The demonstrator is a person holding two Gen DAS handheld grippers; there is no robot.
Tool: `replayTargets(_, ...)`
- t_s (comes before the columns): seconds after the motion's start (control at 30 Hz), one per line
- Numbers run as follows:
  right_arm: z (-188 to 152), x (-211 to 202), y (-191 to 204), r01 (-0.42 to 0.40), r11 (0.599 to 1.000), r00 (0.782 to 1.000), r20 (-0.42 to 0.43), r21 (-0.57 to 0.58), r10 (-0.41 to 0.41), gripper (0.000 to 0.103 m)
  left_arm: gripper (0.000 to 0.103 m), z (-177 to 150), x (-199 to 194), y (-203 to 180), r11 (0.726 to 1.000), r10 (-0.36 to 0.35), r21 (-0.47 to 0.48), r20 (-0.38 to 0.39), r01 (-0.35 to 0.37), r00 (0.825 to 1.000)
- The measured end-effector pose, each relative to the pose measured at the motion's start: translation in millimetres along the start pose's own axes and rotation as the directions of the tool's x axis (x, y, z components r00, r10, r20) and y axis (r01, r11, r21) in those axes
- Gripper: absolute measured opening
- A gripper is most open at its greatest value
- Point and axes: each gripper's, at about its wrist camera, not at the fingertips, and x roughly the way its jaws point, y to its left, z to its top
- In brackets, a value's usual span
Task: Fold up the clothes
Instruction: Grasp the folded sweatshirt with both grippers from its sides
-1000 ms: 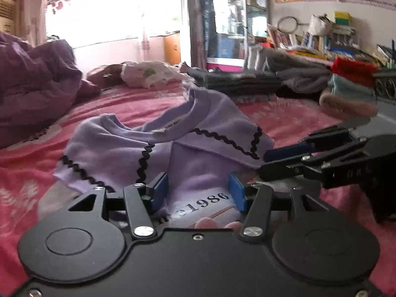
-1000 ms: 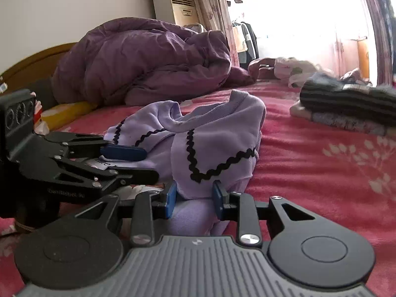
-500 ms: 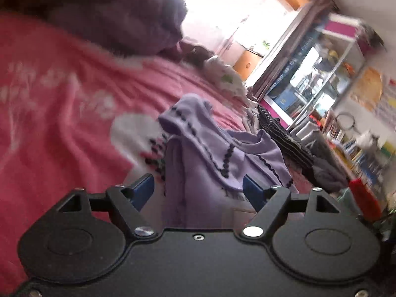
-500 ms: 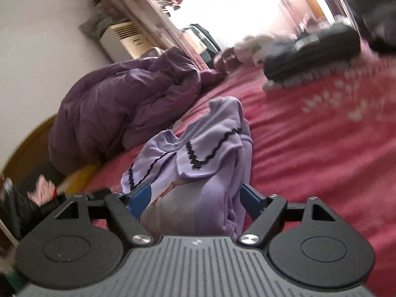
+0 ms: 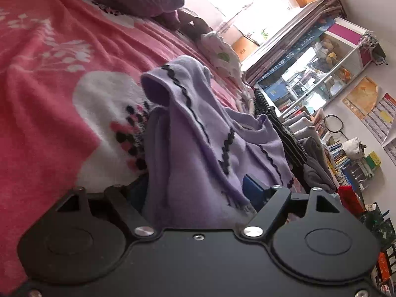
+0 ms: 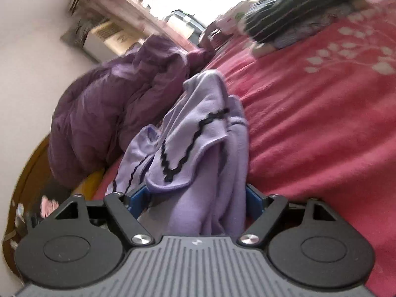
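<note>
A lilac top with black wavy trim (image 5: 198, 153) hangs bunched over the pink bedspread (image 5: 49, 79). My left gripper (image 5: 195, 193) has its blue pads wide apart on either side of the cloth, which fills the gap between them. The same top (image 6: 205, 153) shows in the right wrist view, draped through my right gripper (image 6: 198, 198), whose blue pads also stand wide apart around the fabric. Both views are strongly tilted. The cloth hides the pad faces, so I cannot see whether they pinch it.
A purple quilt (image 6: 111, 104) is heaped at the head of the bed. Folded striped dark clothes (image 6: 297, 14) lie at the far side, also in the left view (image 5: 279, 128). A glass cabinet (image 5: 309, 74) and cluttered shelves (image 5: 346, 158) stand beyond the bed.
Both grippers opened wider and rolled sideways, and they lifted the lilac top off the bed. The top went from lying spread flat to hanging bunched between the jaws.
</note>
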Motion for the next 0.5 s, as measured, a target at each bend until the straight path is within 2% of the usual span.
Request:
replayTargets(0.07, -1, -1, -2, -0.022, 1.000, 1.000, 0.009, 0.016, 0.022, 0.064, 0.063, -2, 0, -3, 1.000, -0.025, 0.001, 0.003, 0.025, 1.000)
replayTargets(0.1, -1, -3, -5, -0.037, 0.999, 0.999, 0.017, 0.033, 0.037, 0.061, 0.059, -2, -1, -5, 0.999, -0.037, 0.003, 0.006, 0.037, 0.999)
replayTargets(0.17, -3, -6, -9, -0.062, 0.996, 0.998, 0.036, 0.066, 0.060, 0.054, 0.056, -2, -3, -7, 0.998, -0.058, 0.007, 0.016, 0.058, 0.998)
replayTargets(0.3, -2, -14, -12, -0.129, 0.984, 0.990, 0.070, 0.120, 0.122, 0.049, 0.052, -3, -12, -15, 0.995, -0.103, 0.013, 0.050, 0.103, 0.993)
replayTargets(0.5, 4, -46, -11, -0.213, 0.960, 0.970, 0.157, 0.183, 0.185, 0.045, 0.050, -6, -26, -36, 0.971, -0.238, 0.020, 0.083, 0.237, 0.968)
